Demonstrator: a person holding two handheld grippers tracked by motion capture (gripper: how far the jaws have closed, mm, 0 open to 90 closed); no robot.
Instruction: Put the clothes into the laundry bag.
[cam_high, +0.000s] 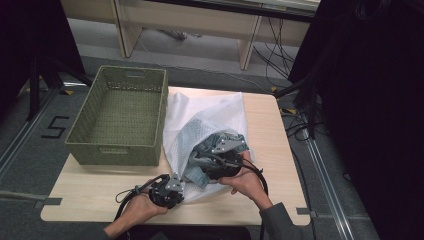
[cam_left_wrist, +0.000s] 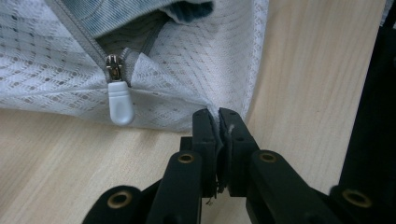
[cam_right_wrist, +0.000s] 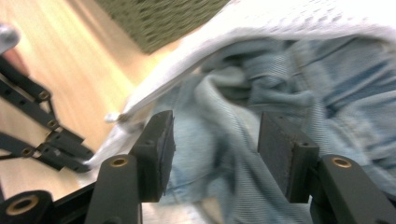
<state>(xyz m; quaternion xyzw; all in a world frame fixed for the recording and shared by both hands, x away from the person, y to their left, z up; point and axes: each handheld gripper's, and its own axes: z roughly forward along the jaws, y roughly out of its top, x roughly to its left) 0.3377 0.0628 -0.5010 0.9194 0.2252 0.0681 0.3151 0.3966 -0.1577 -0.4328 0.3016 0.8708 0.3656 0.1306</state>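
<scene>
A white mesh laundry bag (cam_high: 210, 117) lies on the wooden table, its zipper open toward the person. Light blue denim (cam_high: 215, 137) sits inside it, bulging from the opening (cam_right_wrist: 299, 88). My left gripper (cam_high: 172, 192) is shut on the bag's lower edge (cam_left_wrist: 219, 119), beside the white zipper pull (cam_left_wrist: 120, 102). My right gripper (cam_high: 220, 162) is at the bag's mouth, open, its pads (cam_right_wrist: 159, 140) standing on either side of a fold of denim without closing on it (cam_right_wrist: 215, 140).
A green woven basket (cam_high: 120, 112) stands on the table's left part, next to the bag. Bare wood (cam_high: 90, 192) lies in front of it. Dark curtains and cables flank the table; floor drops away past the right edge.
</scene>
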